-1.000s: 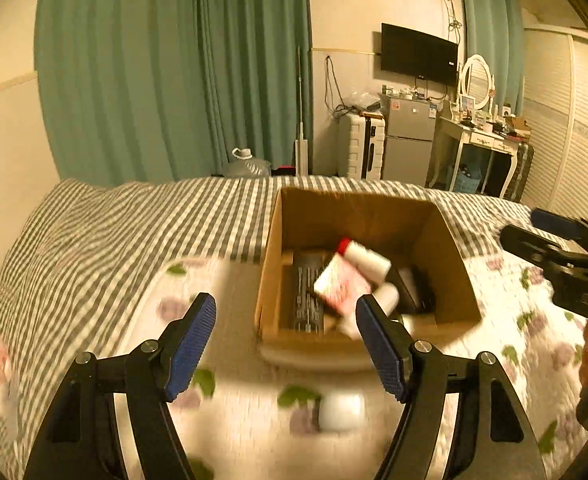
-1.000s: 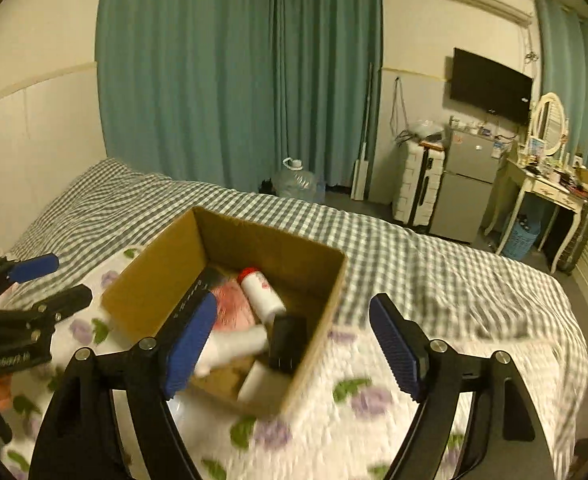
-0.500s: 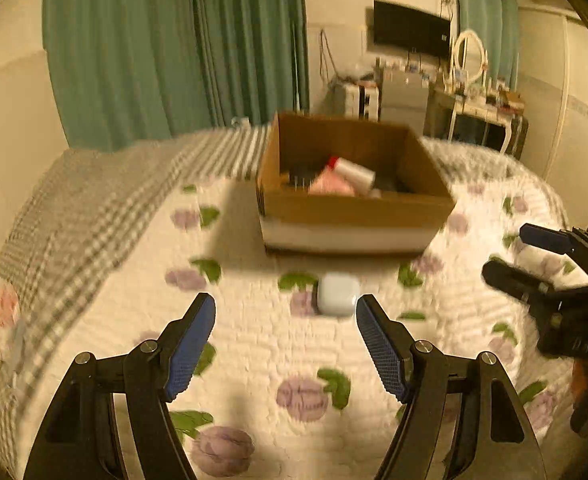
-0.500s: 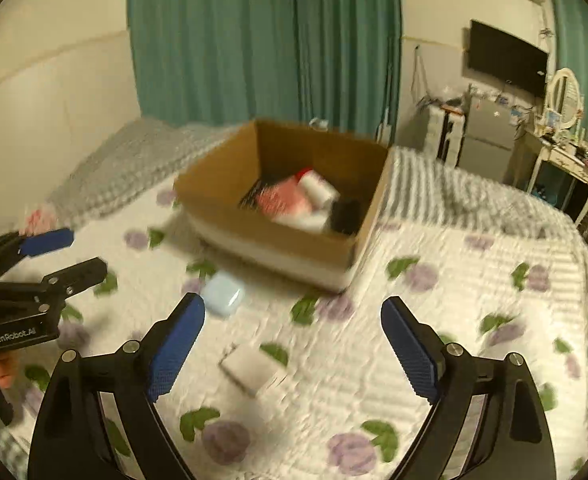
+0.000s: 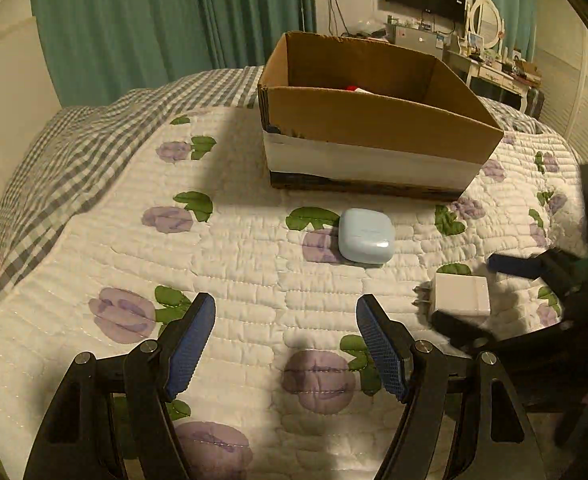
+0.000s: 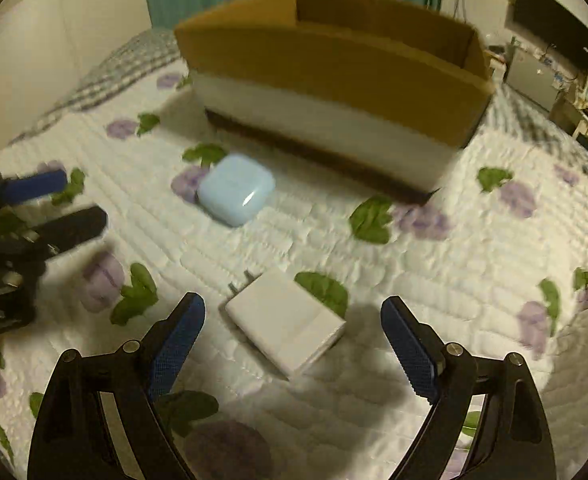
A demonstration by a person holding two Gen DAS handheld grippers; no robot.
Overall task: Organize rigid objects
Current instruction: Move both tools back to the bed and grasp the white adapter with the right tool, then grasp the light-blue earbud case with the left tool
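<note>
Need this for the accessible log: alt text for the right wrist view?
Open right gripper hovers over a white charger on a floral quilt. Behind lie a blue earbud case and cardboard box.

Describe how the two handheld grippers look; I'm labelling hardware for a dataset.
Both the left gripper and the right gripper look alike: black, angular frames with open cut-outs, silver pivot bolts, and two fingers faced with blue, cross-hatch textured pads. No cables or sleeves show. Any lettering on the bodies is too blurred to read.
</note>
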